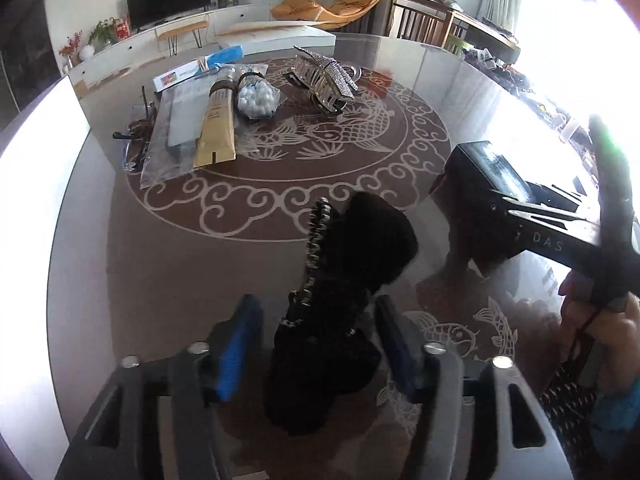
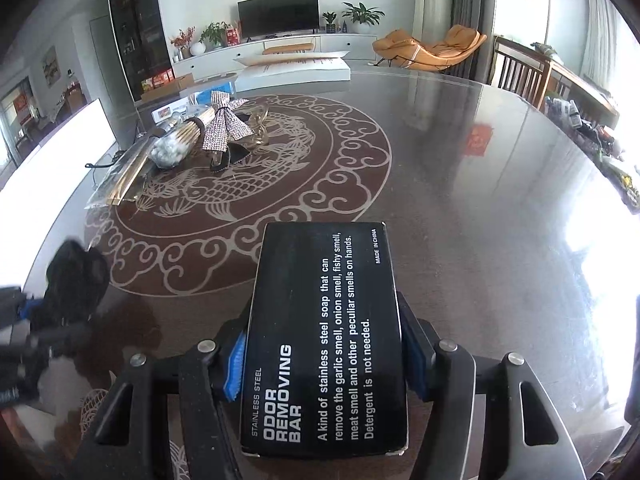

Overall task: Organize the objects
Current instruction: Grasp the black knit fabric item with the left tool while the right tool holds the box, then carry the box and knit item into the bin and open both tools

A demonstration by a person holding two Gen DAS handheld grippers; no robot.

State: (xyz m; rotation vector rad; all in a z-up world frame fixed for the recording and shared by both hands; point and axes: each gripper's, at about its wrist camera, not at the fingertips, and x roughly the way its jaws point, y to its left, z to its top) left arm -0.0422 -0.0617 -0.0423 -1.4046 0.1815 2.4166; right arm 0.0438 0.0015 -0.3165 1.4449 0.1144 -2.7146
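A black fuzzy hair clip (image 1: pixel 352 264) with a silver chain lies on the glass table (image 1: pixel 120 264) between the fingers of my left gripper (image 1: pixel 316 308). A gap shows beside the left blue pad, so that gripper stands open around the clip. My right gripper (image 2: pixel 324 320) is shut on a black box (image 2: pixel 324 336) printed "Odor Removing Bar", with its pads against the box's long sides. In the left wrist view that box (image 1: pixel 492 172) sits tilted at the right, just over the table. The clip (image 2: pixel 76 276) and left gripper (image 2: pixel 24 320) show at the left edge of the right wrist view.
Far left on the table lie a rhinestone hair clip (image 1: pixel 326 78), a bag of white cotton balls (image 1: pixel 256 96), a gold tube (image 1: pixel 218 128) and flat plastic packets (image 1: pixel 176 128). A person's hand (image 1: pixel 600 320) holds the right gripper. Clutter lines the table's right edge (image 2: pixel 592 128).
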